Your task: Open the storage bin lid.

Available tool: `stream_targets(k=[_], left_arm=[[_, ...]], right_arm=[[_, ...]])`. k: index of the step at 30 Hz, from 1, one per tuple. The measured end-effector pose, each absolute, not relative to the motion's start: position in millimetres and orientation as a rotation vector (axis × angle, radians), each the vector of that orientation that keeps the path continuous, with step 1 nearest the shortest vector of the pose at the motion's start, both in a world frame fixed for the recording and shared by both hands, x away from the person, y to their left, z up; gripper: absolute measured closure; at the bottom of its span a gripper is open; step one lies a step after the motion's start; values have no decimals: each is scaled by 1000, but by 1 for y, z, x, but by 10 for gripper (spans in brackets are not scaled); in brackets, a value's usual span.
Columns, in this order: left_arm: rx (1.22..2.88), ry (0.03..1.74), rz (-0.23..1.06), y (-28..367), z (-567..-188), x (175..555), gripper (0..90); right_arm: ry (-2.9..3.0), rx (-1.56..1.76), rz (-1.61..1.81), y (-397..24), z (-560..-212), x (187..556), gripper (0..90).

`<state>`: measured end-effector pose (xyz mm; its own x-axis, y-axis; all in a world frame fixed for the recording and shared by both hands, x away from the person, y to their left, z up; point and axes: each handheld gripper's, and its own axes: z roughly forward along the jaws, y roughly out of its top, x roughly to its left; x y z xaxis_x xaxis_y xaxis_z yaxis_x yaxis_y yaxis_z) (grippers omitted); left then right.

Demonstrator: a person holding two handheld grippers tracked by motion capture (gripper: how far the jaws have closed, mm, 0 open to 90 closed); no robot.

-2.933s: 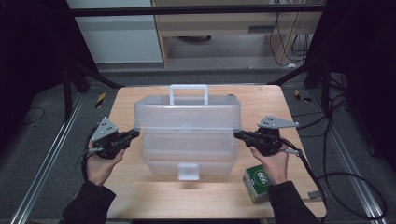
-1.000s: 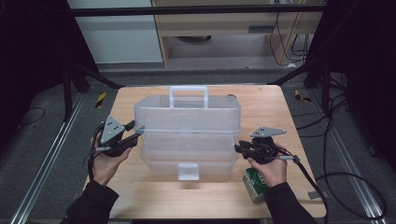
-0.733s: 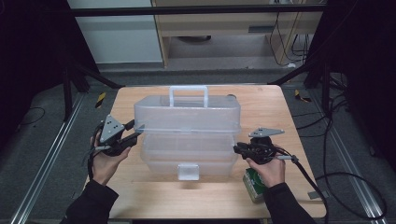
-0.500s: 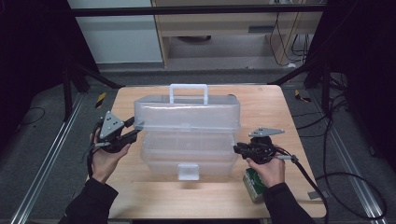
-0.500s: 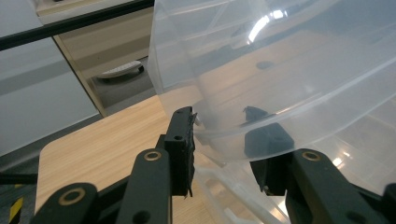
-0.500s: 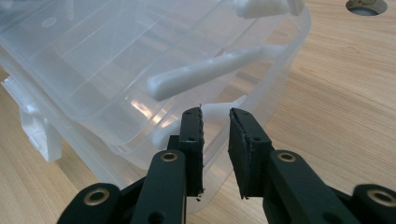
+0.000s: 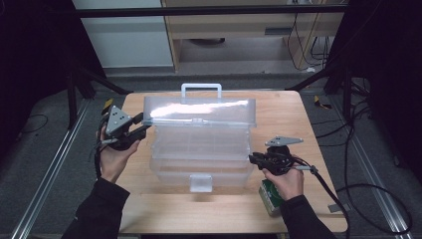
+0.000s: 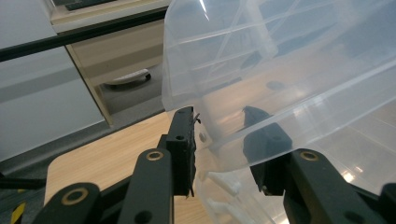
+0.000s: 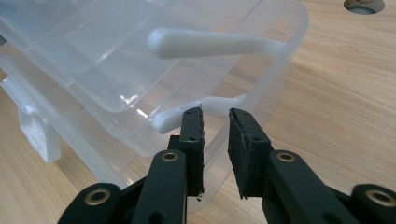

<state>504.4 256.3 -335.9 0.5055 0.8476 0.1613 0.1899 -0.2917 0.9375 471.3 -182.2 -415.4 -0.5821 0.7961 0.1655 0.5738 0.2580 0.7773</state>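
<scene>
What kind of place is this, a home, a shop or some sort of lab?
Most likely a lab or recording workspace. A bare wooden table stands inside a dark metal frame, loose cables trail over the grey carpet, and plain cabinets line the back wall.

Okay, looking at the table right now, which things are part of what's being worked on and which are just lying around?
In the job:
- clear tiered box
- its lid, raised at the left end
- white hinge arm on the box's side

Lying about:
- green carton at the table's front right
- yellow-and-black piece on the floor at left
- cables on the floor at right
</scene>
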Motion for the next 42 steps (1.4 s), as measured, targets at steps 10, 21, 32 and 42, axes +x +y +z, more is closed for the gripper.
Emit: stream_targets(k=[10, 21, 32, 42], left_arm=[[1759, 915, 855, 253, -325, 517, 654], [1752, 942, 880, 249, -317, 533, 690], [1748, 972, 901, 246, -313, 546, 739], [1730, 1005, 888, 244, -309, 556, 751]], right_arm=[[2274, 1262, 1225, -182, -415, 471, 757], [2276, 1263, 1224, -182, -415, 472, 756], [2279, 1269, 1223, -182, -415, 472, 755], [2287, 1271, 1224, -183, -415, 473, 753]])
